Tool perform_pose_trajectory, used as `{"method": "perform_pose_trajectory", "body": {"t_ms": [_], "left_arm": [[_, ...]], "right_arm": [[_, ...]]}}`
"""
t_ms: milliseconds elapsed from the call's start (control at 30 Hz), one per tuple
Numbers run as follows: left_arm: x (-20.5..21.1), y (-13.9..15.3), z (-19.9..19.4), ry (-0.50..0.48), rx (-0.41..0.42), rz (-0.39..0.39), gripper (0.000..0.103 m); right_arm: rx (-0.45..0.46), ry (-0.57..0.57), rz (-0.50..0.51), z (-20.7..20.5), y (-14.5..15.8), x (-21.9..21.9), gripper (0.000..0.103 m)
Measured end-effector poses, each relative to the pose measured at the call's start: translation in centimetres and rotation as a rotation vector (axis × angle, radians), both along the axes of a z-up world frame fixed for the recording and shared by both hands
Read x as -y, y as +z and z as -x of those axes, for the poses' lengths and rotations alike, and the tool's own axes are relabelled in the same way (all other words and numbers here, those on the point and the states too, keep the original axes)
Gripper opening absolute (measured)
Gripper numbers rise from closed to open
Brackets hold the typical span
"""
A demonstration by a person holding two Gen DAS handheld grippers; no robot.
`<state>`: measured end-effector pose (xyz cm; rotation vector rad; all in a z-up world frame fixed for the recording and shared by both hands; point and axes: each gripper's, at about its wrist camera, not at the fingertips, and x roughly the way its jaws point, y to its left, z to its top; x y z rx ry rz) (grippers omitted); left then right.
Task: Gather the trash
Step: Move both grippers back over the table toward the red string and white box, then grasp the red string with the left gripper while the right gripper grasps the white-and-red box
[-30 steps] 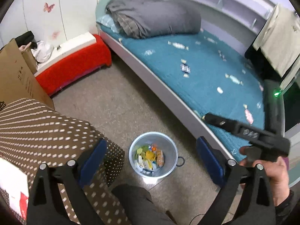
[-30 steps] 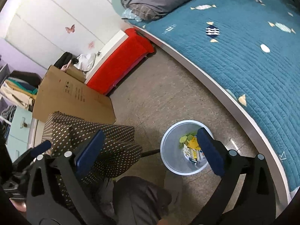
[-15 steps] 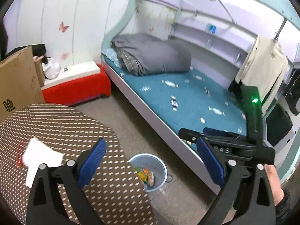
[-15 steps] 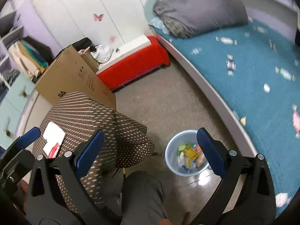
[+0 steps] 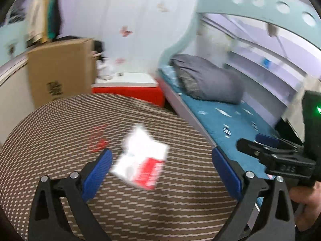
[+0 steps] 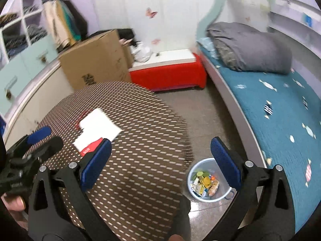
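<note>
A white and red paper wrapper point(image 5: 140, 158) lies on the round table with the brown dotted cloth point(image 5: 60, 132); it also shows in the right wrist view point(image 6: 96, 130). A small red scrap point(image 5: 97, 140) lies beside it. My left gripper point(image 5: 162, 170) is open and empty, hovering just above the wrapper. My right gripper point(image 6: 160, 160) is open and empty, above the table's right edge. A light blue trash bin point(image 6: 208, 180) with several wrappers in it stands on the floor between table and bed.
A bed with a teal cover point(image 6: 280, 108) and a grey duvet point(image 6: 248, 46) runs along the right. A red bench point(image 6: 168, 76) and a cardboard box point(image 6: 94, 60) stand at the back wall. Cabinets point(image 6: 20, 60) are at the left.
Both grippers have swung up and left, from over the bin and floor to over the table. The wrapper now lies between my left gripper's fingers. Both stay open.
</note>
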<state>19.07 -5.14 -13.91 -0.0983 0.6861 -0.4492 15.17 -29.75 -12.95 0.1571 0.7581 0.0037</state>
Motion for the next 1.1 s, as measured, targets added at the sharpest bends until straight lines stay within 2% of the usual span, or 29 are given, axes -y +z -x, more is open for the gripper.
{"method": "perform_pose_trajectory", "body": {"t_ms": [167, 267, 467, 733, 767, 800, 833, 867, 967, 1033, 1100], "left_arm": [[-5.7, -2.0, -2.5, 0.123, -0.042, -0.024, 0.097], [-7.3, -3.2, -4.1, 0.137, -0.064, -0.07, 0.097], [-7.4, -4.8, -7.1, 0.104, -0.068, -0.206, 0.097], [-3.7, -6.3, -10.4, -0.003, -0.07, -0.353, 0.096], [-3.4, -6.7, -11.0, -0.027, -0.106, -0.347, 0.092], [-3.6, -6.8, -11.4, -0.036, -0.121, -0.333, 0.079], [-3.8, -6.9, -11.7, -0.039, -0.134, -0.319, 0.07], [-4.0, -7.1, -11.9, -0.042, -0.146, -0.312, 0.066], [-3.9, -7.1, -11.6, -0.073, -0.131, -0.309, 0.041], [-3.8, -7.1, -11.2, -0.094, -0.122, -0.311, 0.014], [-4.2, -6.9, -10.8, -0.102, -0.123, -0.285, 0.008]], "right_arm": [[-0.022, 0.07, -0.003, -2.3, -1.6, -4.2, 0.097], [-0.041, 0.101, -0.014, -3.6, -2.8, -5.9, 0.097], [-0.061, 0.137, -0.045, -5.2, -4.4, -7.2, 0.097], [-0.085, 0.166, -0.106, -4.9, -5.9, -5.9, 0.097], [-0.086, 0.176, -0.104, -4.7, -5.9, -5.8, 0.097], [-0.085, 0.186, -0.102, -4.4, -6.1, -5.6, 0.097], [-0.086, 0.192, -0.102, -4.2, -6.1, -5.6, 0.097], [-0.089, 0.197, -0.106, -4.0, -6.1, -5.6, 0.097], [-0.108, 0.213, -0.109, -3.8, -6.3, -6.3, 0.097], [-0.114, 0.219, -0.106, -3.8, -6.2, -7.1, 0.097], [-0.126, 0.221, -0.1, -4.1, -6.1, -8.3, 0.097]]}}
